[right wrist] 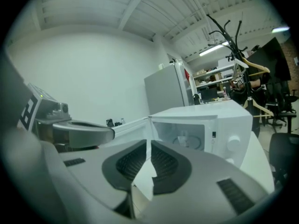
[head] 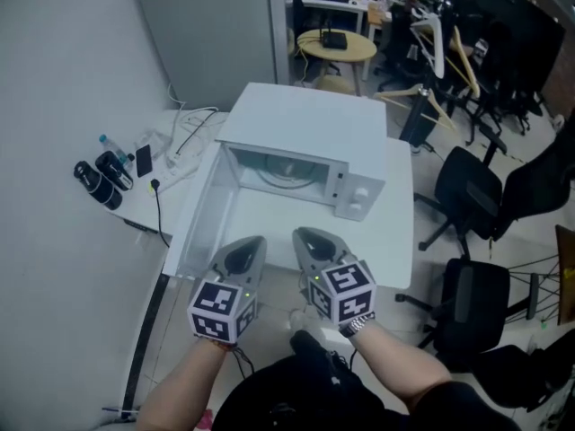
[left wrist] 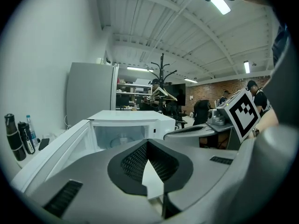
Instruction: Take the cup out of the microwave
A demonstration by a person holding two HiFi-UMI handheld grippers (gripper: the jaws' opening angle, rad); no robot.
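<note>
A white microwave [head: 301, 128] stands on a white table [head: 395, 241] with its door [head: 202, 209] swung open to the left. Inside, on the round turntable [head: 287, 174], a pale cup [right wrist: 183, 138] shows faintly; the same cup [left wrist: 123, 140] is dim in the left gripper view. My left gripper [head: 255, 241] and right gripper [head: 300, 234] hover side by side over the table's near edge, pointing at the open cavity and well short of it. The left gripper [left wrist: 147, 142] has its tips together with nothing between them. The right gripper [right wrist: 149, 142] is shut and empty too.
Dark bottles [head: 99, 176], a phone [head: 144, 160] and cables [head: 184, 137] lie on the table's left end. A grey cabinet [head: 211, 25] stands behind the microwave. Office chairs [head: 467, 187], a round wooden table [head: 335, 45] and a coat rack with hangers [head: 440, 48] fill the right and back.
</note>
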